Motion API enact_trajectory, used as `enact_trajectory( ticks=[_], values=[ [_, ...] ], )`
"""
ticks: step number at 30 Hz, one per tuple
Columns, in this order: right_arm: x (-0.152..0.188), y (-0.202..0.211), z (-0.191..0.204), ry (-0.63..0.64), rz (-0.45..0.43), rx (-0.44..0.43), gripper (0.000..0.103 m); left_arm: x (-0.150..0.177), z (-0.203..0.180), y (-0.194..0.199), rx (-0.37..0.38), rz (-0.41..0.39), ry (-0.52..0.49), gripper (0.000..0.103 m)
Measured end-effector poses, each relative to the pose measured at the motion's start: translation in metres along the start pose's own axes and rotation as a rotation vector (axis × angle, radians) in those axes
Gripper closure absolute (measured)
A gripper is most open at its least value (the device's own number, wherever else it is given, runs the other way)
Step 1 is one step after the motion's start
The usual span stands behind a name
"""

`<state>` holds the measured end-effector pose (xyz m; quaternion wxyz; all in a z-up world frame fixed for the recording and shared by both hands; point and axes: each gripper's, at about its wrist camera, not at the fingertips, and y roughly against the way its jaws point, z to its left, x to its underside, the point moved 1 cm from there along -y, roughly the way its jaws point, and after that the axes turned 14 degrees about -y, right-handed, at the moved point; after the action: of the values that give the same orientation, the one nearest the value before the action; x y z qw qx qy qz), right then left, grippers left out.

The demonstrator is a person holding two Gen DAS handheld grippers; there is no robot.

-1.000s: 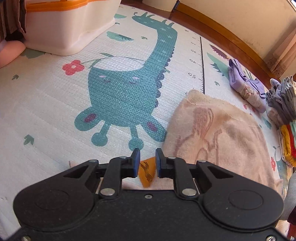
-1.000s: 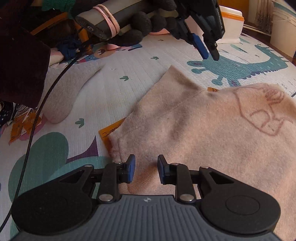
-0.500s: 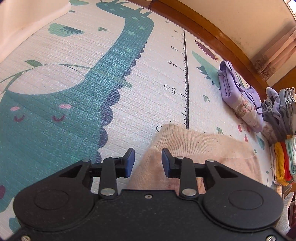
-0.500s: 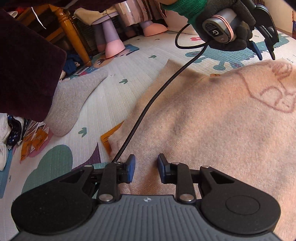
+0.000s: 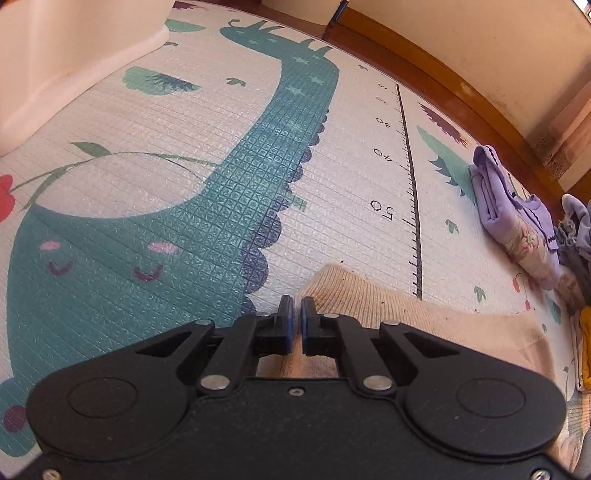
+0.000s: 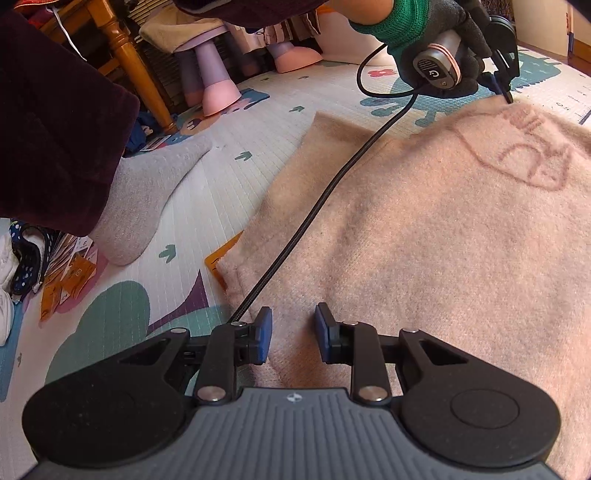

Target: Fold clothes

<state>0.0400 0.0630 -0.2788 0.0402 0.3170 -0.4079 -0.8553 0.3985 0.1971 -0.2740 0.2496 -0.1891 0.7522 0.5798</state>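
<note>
1. Floor covered by play mat [image 5: 147, 221] with teal giraffe print; wooden skirting along the wall at 12 to 2 o'clock.
2. Pink sweater [image 6: 424, 240] spread flat on the mat, ribbed hem [image 5: 369, 295] toward the wall, print face up. Laid flat probably so that edges can be lifted and carried over cleanly.
3. Folded purple top [image 5: 517, 221] and a pile of clothes [image 5: 583, 332] parked at 3 o'clock of the left view, well apart from the sweater. Likely kept there to leave folding room.
4. Left gripper [image 5: 294, 321] low at the hem's corner, fingers closed to a thin slit, apparently pinching that corner; fabric between the pads hard to make out. In the right view, same gripper [image 6: 506, 94] at 1 o'clock, tips touching the far edge, held by a gloved hand [image 6: 424, 33].
5. Right gripper [image 6: 291, 338] over the sweater's near edge, fingers spread wide, cloth below the gap, nothing gripped. Seemingly poised to take the matching corner.
6. Cable [image 6: 314, 210] trailing across the sweater from the left gripper; could snag in a fold.
7. Grey-socked foot [image 6: 147, 192] on the mat at 9 o'clock, clear of the cloth.
8. Folding hardly begun, judging by the flat lie.
</note>
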Motion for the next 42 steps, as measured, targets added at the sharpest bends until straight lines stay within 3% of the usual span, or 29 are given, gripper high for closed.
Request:
enact_trajectory(
  ticks=[3,5,7,9,11,14,17,20,25,28,29,30,31,32,35,38,40,42],
  values=[
    [-0.001,0.0,0.001,0.008,0.009,0.001,0.075,-0.009,-0.005,0.003,-0.038,0.033,-0.042,0.087],
    [-0.006,0.001,-0.001,0.011,0.036,-0.017,0.075,-0.01,-0.014,0.02,-0.093,-0.019,-0.102,0.084],
    [-0.014,0.007,-0.01,-0.011,0.064,-0.094,0.076,-0.001,-0.025,0.042,-0.039,-0.079,-0.126,0.084],
    [-0.025,0.025,-0.035,-0.037,-0.001,-0.122,0.079,0.011,-0.036,0.059,0.025,-0.114,-0.142,0.084],
    [-0.045,0.044,-0.074,-0.111,-0.081,-0.059,0.079,0.02,-0.043,0.062,0.04,-0.118,-0.153,0.083],
    [-0.084,0.085,-0.159,-0.273,-0.256,0.133,0.073,0.019,-0.034,0.054,0.027,-0.096,-0.122,0.076],
    [-0.126,0.127,-0.253,-0.366,-0.385,0.397,0.05,0.003,-0.013,0.034,0.038,-0.037,-0.044,0.073],
    [-0.158,0.143,-0.345,-0.466,-0.35,0.508,0.045,-0.013,-0.007,0.011,0.054,0.038,-0.057,0.073],
    [-0.185,0.125,-0.41,-0.402,-0.191,0.483,0.041,-0.031,-0.012,-0.013,0.086,0.131,-0.118,0.073],
    [-0.193,0.112,-0.418,-0.347,-0.118,0.479,0.046,-0.032,-0.02,-0.017,0.095,0.157,-0.182,0.073],
    [-0.195,0.111,-0.418,-0.341,-0.121,0.466,0.061,-0.033,-0.022,-0.017,0.1,0.16,-0.197,0.093],
    [-0.198,0.112,-0.418,-0.347,-0.133,0.437,0.08,-0.033,-0.026,-0.017,0.109,0.157,-0.213,0.099],
    [-0.202,0.113,-0.418,-0.353,-0.146,0.408,0.092,-0.032,-0.029,-0.016,0.118,0.154,-0.229,0.101],
    [-0.205,0.115,-0.417,-0.35,-0.16,0.39,0.095,-0.032,-0.032,-0.015,0.126,0.147,-0.247,0.101],
    [-0.211,0.134,-0.402,-0.258,-0.202,0.363,0.095,-0.035,-0.051,0.015,0.162,0.032,-0.352,0.101],
    [-0.209,0.169,-0.371,-0.098,-0.234,0.306,0.096,-0.035,-0.067,0.065,0.253,-0.079,-0.497,0.101],
    [-0.199,0.196,-0.341,0.004,-0.24,0.258,0.096,-0.03,-0.074,0.093,0.317,-0.084,-0.613,0.101],
    [-0.18,0.218,-0.304,0.159,-0.195,0.233,0.096,-0.019,-0.08,0.115,0.369,-0.026,-0.725,0.101]
  ],
)
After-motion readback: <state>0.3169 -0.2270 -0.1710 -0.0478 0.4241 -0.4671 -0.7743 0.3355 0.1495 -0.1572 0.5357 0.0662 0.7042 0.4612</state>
